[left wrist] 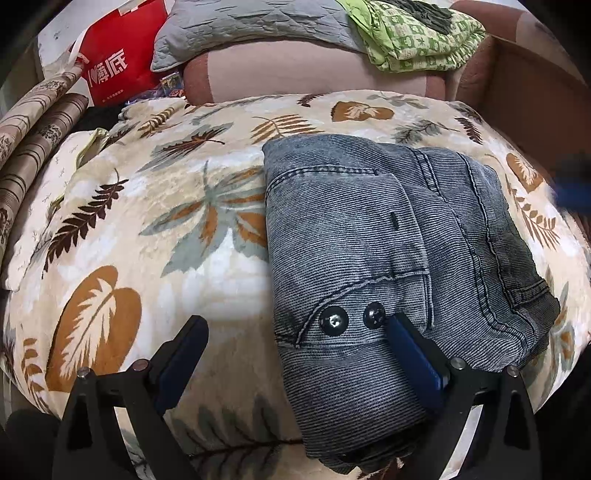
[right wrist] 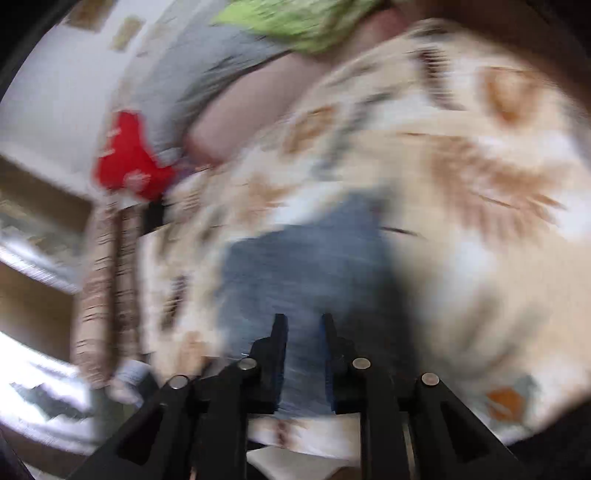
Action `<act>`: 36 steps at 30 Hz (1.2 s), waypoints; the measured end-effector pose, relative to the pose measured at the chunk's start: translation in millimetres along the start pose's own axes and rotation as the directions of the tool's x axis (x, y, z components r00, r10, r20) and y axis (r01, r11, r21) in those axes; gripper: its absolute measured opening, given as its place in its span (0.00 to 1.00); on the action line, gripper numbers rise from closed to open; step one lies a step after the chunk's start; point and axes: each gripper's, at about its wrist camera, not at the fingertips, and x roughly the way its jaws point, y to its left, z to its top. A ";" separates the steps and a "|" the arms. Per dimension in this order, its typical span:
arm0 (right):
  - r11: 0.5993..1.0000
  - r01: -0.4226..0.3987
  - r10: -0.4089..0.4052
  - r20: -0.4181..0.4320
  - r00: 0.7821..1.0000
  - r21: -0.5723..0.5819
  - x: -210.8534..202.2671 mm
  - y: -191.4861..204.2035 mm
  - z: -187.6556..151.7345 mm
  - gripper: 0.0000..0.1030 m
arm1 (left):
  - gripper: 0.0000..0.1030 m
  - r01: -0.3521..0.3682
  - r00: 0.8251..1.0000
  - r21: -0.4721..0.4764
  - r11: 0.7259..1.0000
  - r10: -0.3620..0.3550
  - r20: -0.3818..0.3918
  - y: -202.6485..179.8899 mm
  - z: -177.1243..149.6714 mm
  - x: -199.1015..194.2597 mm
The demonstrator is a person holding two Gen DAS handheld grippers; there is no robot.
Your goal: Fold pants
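The grey-blue corduroy pants lie folded into a thick bundle on the leaf-patterned blanket, with two dark snap buttons facing me. My left gripper is open wide just above them. One of its fingers is over the pants by the buttons and the other over bare blanket, with nothing held. The right wrist view is heavily blurred. In it my right gripper hovers above the pants with a narrow gap between its fingers and nothing in that gap.
Beyond the blanket are a pink cushion, a grey quilted pillow, a green patterned cloth and a red bag. Rolled patterned mats lie at the left, a cardboard box at the right.
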 end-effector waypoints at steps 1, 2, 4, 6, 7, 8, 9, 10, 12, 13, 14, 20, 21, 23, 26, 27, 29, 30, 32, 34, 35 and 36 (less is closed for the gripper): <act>0.999 -0.041 0.040 -0.040 0.998 -0.027 20.9 15.3 15.1 0.29 | 0.96 0.001 1.000 -0.003 1.000 -0.001 0.001 -0.7 -0.6 -0.3; 0.996 -0.070 0.066 -0.079 0.995 -0.048 37.2 23.6 23.4 0.29 | 0.96 0.000 1.000 -0.002 1.000 0.000 0.004 -1.7 -0.7 -1.2; 0.987 -0.134 0.122 -0.128 0.984 -0.086 73.9 29.8 43.7 0.30 | 0.96 0.001 1.000 0.003 1.000 -0.001 0.006 -2.0 -0.4 -1.7; 0.998 0.009 -0.017 -0.123 0.992 -0.061 105.6 2.2 57.0 0.27 | 0.96 0.023 1.000 -0.006 1.000 -0.023 0.004 0.4 0.2 -1.7; 1.000 0.021 -0.021 -0.138 0.990 -0.003 114.2 -16.6 55.7 0.00 | 0.95 0.038 0.999 -0.019 0.999 -0.038 0.001 2.8 1.2 -3.2; 0.993 -0.014 0.032 -0.159 0.987 0.114 127.1 -44.9 53.8 0.00 | 0.95 0.069 0.998 -0.037 0.997 -0.069 -0.001 8.1 3.6 -8.9; 0.982 -0.075 0.101 -0.144 0.984 0.173 129.6 -59.0 49.8 0.00 | 0.95 0.087 0.996 -0.050 0.995 -0.087 0.008 11.8 5.3 -14.5; 0.988 -0.070 0.088 -0.132 0.987 0.135 125.1 -56.4 47.4 0.00 | 0.95 0.093 0.995 -0.075 0.993 -0.089 0.045 18.0 7.4 -25.3; 1.000 -0.007 0.010 -0.140 0.990 0.022 123.5 -40.2 42.5 0.00 | 0.95 0.073 0.992 -0.108 0.991 -0.062 0.106 25.5 9.8 -37.8; 1.000 0.000 0.003 -0.151 0.989 0.017 125.1 -38.9 42.4 0.00 | 0.95 0.057 0.995 -0.103 0.993 -0.047 0.093 25.4 10.0 -34.5; 0.999 -0.001 0.009 -0.166 0.986 0.047 124.7 -42.7 42.5 0.00 | 0.95 0.039 0.999 -0.069 0.997 -0.038 0.014 20.2 7.6 -18.0; 0.952 0.201 -0.241 -0.164 0.957 -0.229 109.3 22.9 52.7 0.48 | 0.96 0.058 0.997 -0.049 0.997 -0.061 -0.043 14.0 -1.9 3.0; 0.924 0.217 -0.275 -0.155 0.949 -0.316 112.7 50.9 55.5 0.89 | 0.96 0.061 0.997 -0.053 0.997 -0.064 -0.040 14.4 -2.7 3.3; 0.884 0.216 -0.291 -0.128 0.948 -0.414 120.5 85.3 60.1 1.00 | 0.96 0.071 0.996 -0.058 0.996 -0.074 -0.041 15.2 -2.9 4.5; 0.770 0.217 -0.384 -0.164 0.909 -0.600 169.4 141.7 65.8 1.00 | 0.96 0.085 0.995 -0.063 0.994 -0.088 -0.043 18.1 -2.7 4.5; 0.746 0.234 -0.440 -0.198 0.876 -0.623 192.6 152.7 68.4 1.00 | 0.96 0.090 0.995 -0.066 0.994 -0.093 -0.044 19.0 -2.4 4.2; 0.719 0.238 -0.499 -0.247 0.831 -0.653 227.7 166.1 70.4 0.99 | 0.96 0.104 0.993 -0.073 0.992 -0.107 -0.047 20.7 -2.0 3.7; 0.700 0.239 -0.520 -0.251 0.816 -0.673 232.9 164.7 66.6 0.98 | 0.96 0.111 0.992 -0.078 0.991 -0.115 -0.049 21.8 -1.5 4.8; 0.657 0.240 -0.585 -0.283 0.760 -0.715 262.3 161.3 62.7 0.71 | 0.96 0.123 0.991 -0.080 0.989 -0.127 -0.047 23.1 -2.1 5.2; 0.662 0.262 -0.625 -0.325 0.710 -0.702 277.4 145.4 63.5 0.23 | 0.96 0.133 0.989 -0.092 0.987 -0.138 -0.047 25.1 -2.2 6.5; 0.676 0.271 -0.615 -0.322 0.720 -0.685 275.9 140.8 66.4 0.23 | 0.96 0.137 0.989 -0.096 0.986 -0.142 -0.046 25.7 -2.1 6.7; 0.696 0.282 -0.599 -0.319 0.734 -0.660 272.3 136.5 69.3 0.23 | 0.96 0.137 0.989 -0.095 0.986 -0.142 -0.045 25.5 -2.1 6.7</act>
